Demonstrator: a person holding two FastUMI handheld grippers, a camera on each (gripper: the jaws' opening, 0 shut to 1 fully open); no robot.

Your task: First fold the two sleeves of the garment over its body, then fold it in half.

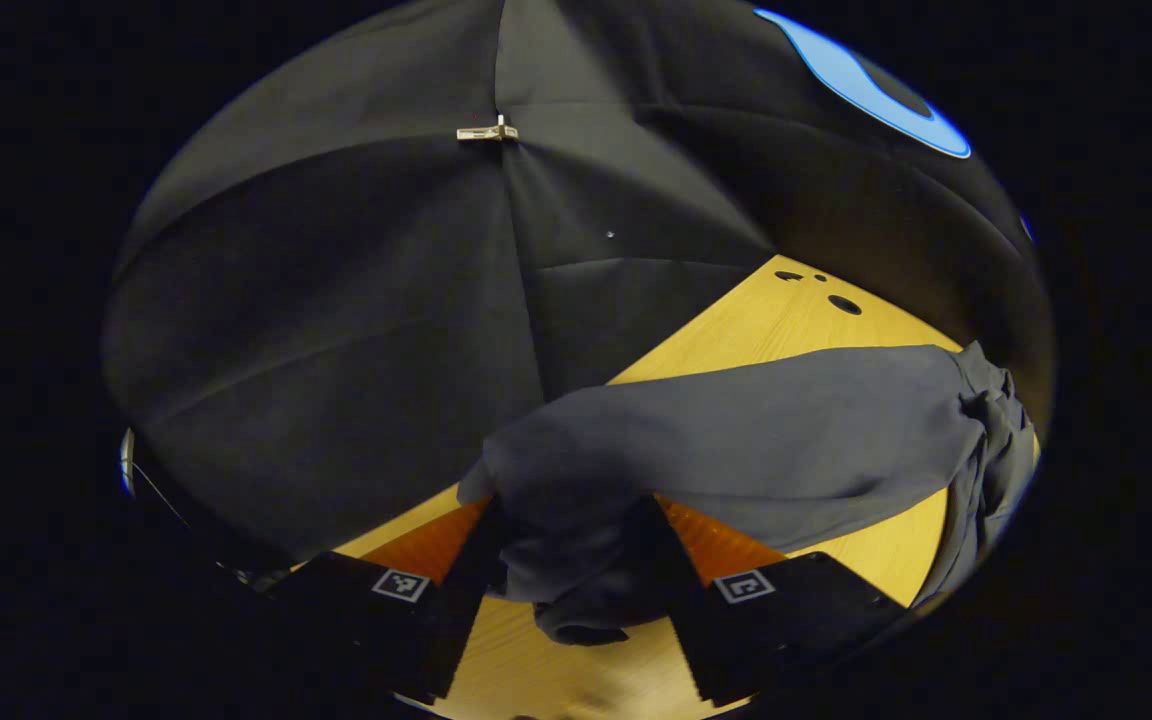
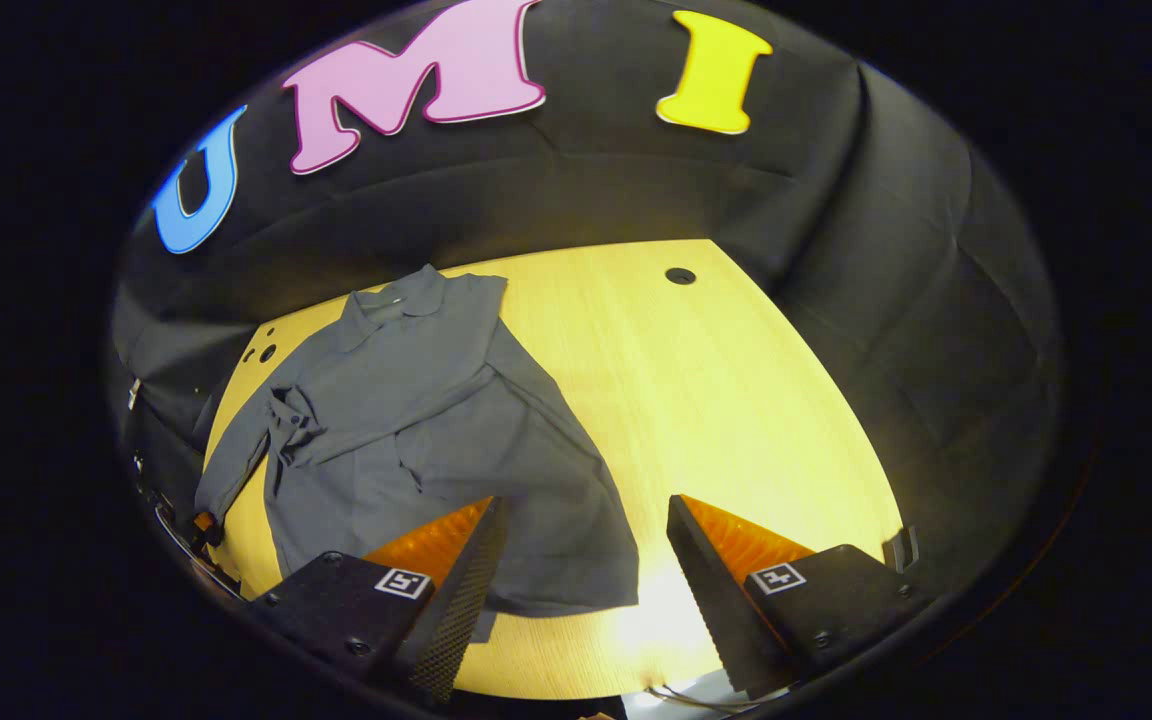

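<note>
Nearest my left lens, a bunch of grey cloth sits between the fingers of the left gripper (image 1: 576, 590); I read this as a sleeve (image 1: 736, 440) of the garment (image 2: 436, 430), lifted clear of the table (image 2: 716, 400) and stretching away to the right of that view; the fingers stand on either side of the fold and appear to press it, so I take the grip as closed on the cloth. In the right gripper view the right gripper (image 2: 586, 590) hangs over the near table edge with its jaws wide apart and nothing between them; the hem lies just beside its left finger.

The garment is a collared grey shirt, spread on the left half of the table, collar (image 2: 396, 295) toward the booth wall; one sleeve already lies diagonally across the chest, by my judgement.

Procedure for the step in hand: I carry the held sleeve across the body, keep it low and taut, lay it flat along the torso, then release; I avoid dragging the body with it.

Limits: the pinch point is partly masked by drooping cloth; the sleeve's far end bunches at the view's edge; I cannot tell which sleeve is held.
</note>
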